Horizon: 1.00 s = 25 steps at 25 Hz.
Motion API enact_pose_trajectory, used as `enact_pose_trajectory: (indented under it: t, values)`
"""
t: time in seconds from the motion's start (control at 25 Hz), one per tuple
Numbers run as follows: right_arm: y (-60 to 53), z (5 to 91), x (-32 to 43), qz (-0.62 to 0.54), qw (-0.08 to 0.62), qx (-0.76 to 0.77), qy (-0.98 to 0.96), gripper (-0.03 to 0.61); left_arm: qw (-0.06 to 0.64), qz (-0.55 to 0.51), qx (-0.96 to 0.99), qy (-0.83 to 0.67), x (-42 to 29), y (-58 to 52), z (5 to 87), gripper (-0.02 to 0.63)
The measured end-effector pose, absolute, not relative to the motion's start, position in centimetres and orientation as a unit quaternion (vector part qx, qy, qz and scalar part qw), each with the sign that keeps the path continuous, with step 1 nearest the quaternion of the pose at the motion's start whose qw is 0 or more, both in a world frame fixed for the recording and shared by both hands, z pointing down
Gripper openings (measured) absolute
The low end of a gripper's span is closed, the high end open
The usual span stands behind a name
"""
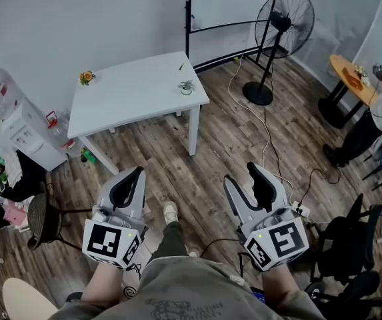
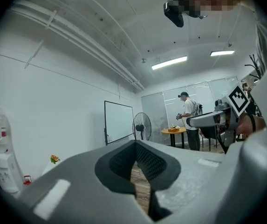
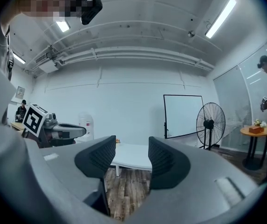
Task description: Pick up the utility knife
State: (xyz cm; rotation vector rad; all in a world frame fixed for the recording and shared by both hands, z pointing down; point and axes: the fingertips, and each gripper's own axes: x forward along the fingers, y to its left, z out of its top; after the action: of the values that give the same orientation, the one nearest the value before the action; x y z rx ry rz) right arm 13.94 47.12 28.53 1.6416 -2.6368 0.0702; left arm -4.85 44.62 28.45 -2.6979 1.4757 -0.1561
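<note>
Close in front of the person, the left tool (image 1: 136,173) is clenched: its two dark pads meet at the tips and nothing sits between them. Beside it, well apart, the right tool (image 1: 242,174) is released, its jaws standing wide with only the wooden floor (image 1: 224,145) showing through the gap. Both tools point level over bare planks, each with its marker cube toward the person. One shoe (image 1: 170,212) shows between them.

Farther on stands a white worktop (image 1: 137,95), well apart from both tools. On it, near the far right corner, lies a small slim thing (image 1: 181,66); it may be the utility knife, but it is too small to tell. A little potted plant (image 1: 187,86) stands near the worktop's right edge, and an orange flower (image 1: 86,77) near its left corner.

Beyond the worktop, a black standing fan (image 1: 281,25) is on the right, with a whiteboard (image 3: 183,115) beside it against the wall.
</note>
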Motion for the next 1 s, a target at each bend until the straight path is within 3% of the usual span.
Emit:
enact_pose_trajectory:
  t: [1.0]
  values:
    - [15.8, 29.5, 6.8, 0.061, 0.062, 0.546, -0.833, 0.225, 0.027, -0.063, -0.888, 0.455, -11.7, 12.5, 27.7, 0.000]
